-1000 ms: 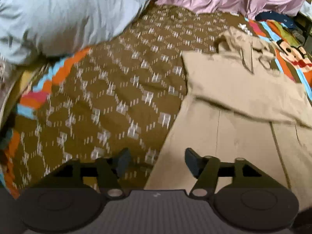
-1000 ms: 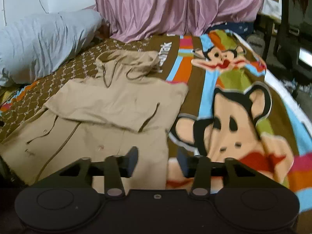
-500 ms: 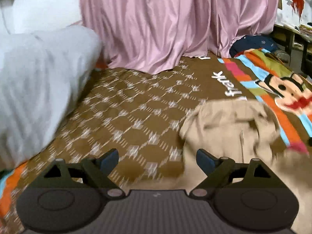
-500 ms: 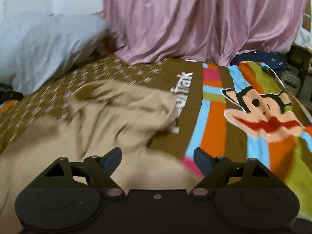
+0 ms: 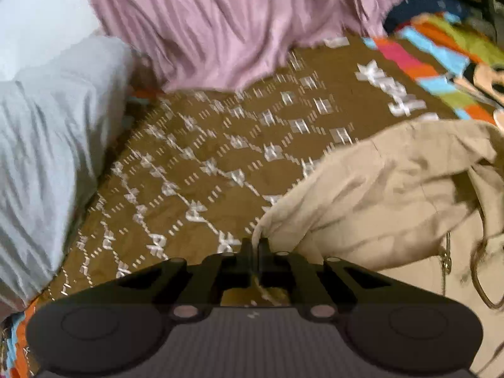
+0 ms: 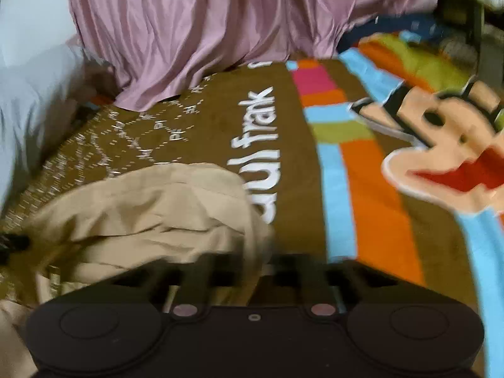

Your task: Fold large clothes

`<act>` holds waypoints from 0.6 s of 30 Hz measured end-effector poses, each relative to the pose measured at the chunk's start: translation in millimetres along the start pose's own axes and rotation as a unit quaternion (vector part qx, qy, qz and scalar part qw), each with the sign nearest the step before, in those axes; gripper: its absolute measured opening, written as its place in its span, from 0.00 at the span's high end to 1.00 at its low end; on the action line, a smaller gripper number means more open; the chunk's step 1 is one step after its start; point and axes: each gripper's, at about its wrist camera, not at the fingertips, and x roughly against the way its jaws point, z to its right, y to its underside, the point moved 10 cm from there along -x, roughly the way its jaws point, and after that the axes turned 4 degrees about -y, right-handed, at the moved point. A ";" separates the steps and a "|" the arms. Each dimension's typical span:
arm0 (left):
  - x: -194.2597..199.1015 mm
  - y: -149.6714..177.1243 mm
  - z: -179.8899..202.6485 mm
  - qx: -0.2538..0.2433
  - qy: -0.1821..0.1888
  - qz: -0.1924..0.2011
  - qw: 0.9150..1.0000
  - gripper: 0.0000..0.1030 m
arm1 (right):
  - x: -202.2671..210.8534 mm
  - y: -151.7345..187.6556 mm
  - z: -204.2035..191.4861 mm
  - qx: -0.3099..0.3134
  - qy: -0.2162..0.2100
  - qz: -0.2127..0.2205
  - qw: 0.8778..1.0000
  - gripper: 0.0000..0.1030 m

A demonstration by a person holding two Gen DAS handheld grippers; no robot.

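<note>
A beige hooded coat lies on a brown patterned bedspread. My left gripper is shut on the left edge of the coat's hood. In the right wrist view the coat's hood fills the lower left. My right gripper sits at the hood's right edge; the fingers are blurred and look closed on the fabric. The tip of the left gripper shows at the far left of that view.
A grey pillow lies to the left. Pink curtains hang behind the bed. The bedspread has coloured stripes and a cartoon monkey face to the right. Dark furniture stands at the far right.
Both grippers moved forward from the coat's hem to the hood. They went from open to shut, each on one side of the hood.
</note>
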 end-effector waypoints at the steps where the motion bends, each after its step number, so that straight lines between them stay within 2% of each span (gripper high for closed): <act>1: 4.8 0.4 -9.5 0.022 -0.007 0.020 1.000 0.97 | 7.2 -0.8 -4.1 0.030 0.008 0.018 0.999 0.95; 3: 13.2 11.3 -31.3 0.084 -0.003 0.040 0.996 0.97 | 32.4 -2.8 -12.0 0.116 0.057 0.082 0.988 0.97; 4: 10.5 23.6 -43.5 0.117 -0.003 0.035 0.992 0.96 | 48.2 -1.9 -15.0 0.159 0.082 0.128 0.976 0.97; 6: 2.3 45.5 -52.4 0.157 0.022 0.030 0.987 0.96 | 67.8 10.0 -14.0 0.214 0.114 0.179 0.954 0.97; 8: -4.6 57.9 -51.5 0.141 0.012 0.027 0.990 0.96 | 70.0 35.1 -10.7 0.254 0.120 0.185 0.942 0.97; 10: -9.1 67.4 -45.2 0.119 0.004 0.031 0.992 0.96 | 59.3 61.3 -10.6 0.305 0.132 0.162 0.929 0.97; 12: -10.7 68.3 -42.5 0.120 0.005 0.029 0.992 0.96 | 53.4 77.0 -7.7 0.318 0.134 0.149 0.927 0.97; 14: -5.7 63.2 -45.8 0.124 0.007 0.037 0.992 0.96 | 52.3 78.8 -7.2 0.319 0.134 0.146 0.927 0.97; 18: 11.4 49.6 -54.9 0.154 0.020 0.053 0.986 0.96 | 60.5 75.3 -8.0 0.288 0.118 0.155 0.938 0.97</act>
